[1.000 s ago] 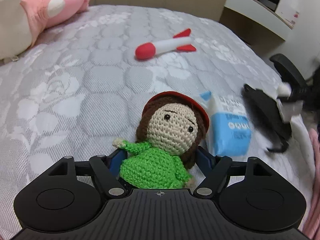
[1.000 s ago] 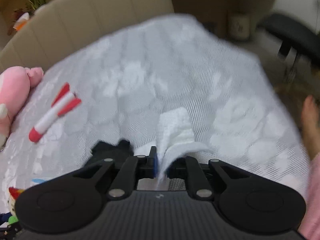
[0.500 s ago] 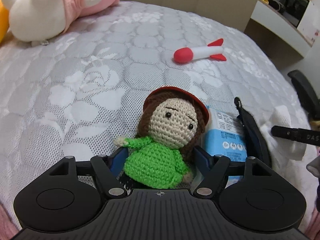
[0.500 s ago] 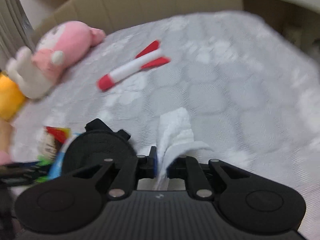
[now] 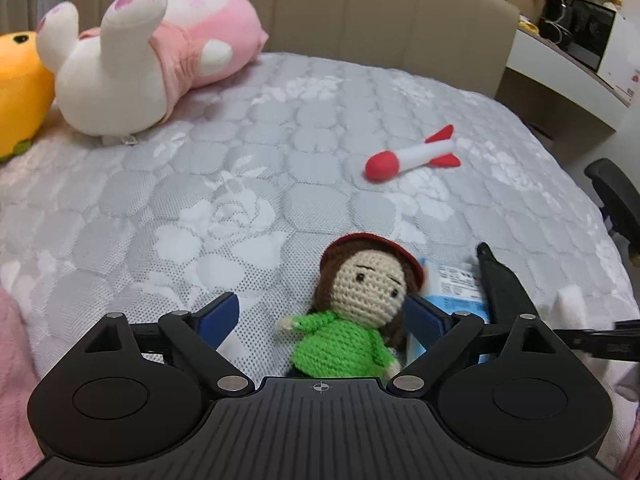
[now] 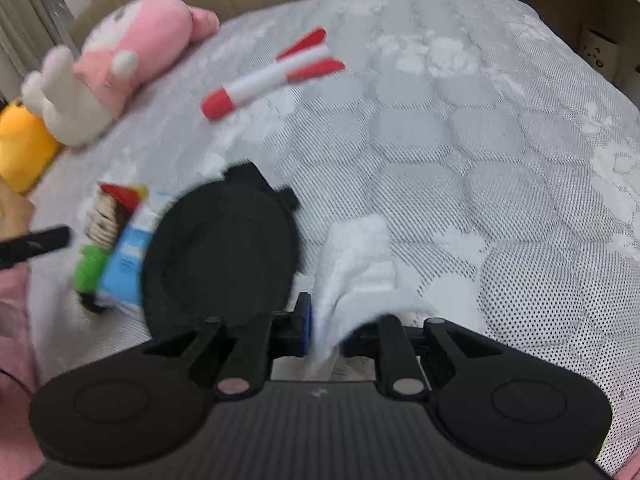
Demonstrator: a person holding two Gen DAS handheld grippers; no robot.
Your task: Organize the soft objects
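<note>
A crochet doll [image 5: 352, 320] in a green sweater and red hat lies on the quilted bed [image 5: 200, 208], between the jaws of my left gripper [image 5: 320, 318]. Those jaws are opening: the left pad stands clear of the doll, and the right pad is beside its hair. Right of the doll lie a blue-white tissue packet [image 5: 456, 284] and a round black pouch [image 5: 504, 292]. My right gripper [image 6: 326, 332] is shut on a white cloth [image 6: 356, 256] just right of the black pouch [image 6: 224, 248], and its jaws are beginning to open. A red-white rocket toy [image 5: 412, 156] lies farther back.
A pink-white plush [image 5: 152, 56] and a yellow plush [image 5: 20, 88] rest against the beige headboard [image 5: 360, 12] at the back left. A white desk [image 5: 560, 64] and a black chair [image 5: 616, 196] stand off the bed's right side. Pink sleeves show at the frame edges.
My left jaws spread apart off the doll, and that gripper drew back and up. My right gripper swung left with the cloth, to beside the black pouch.
</note>
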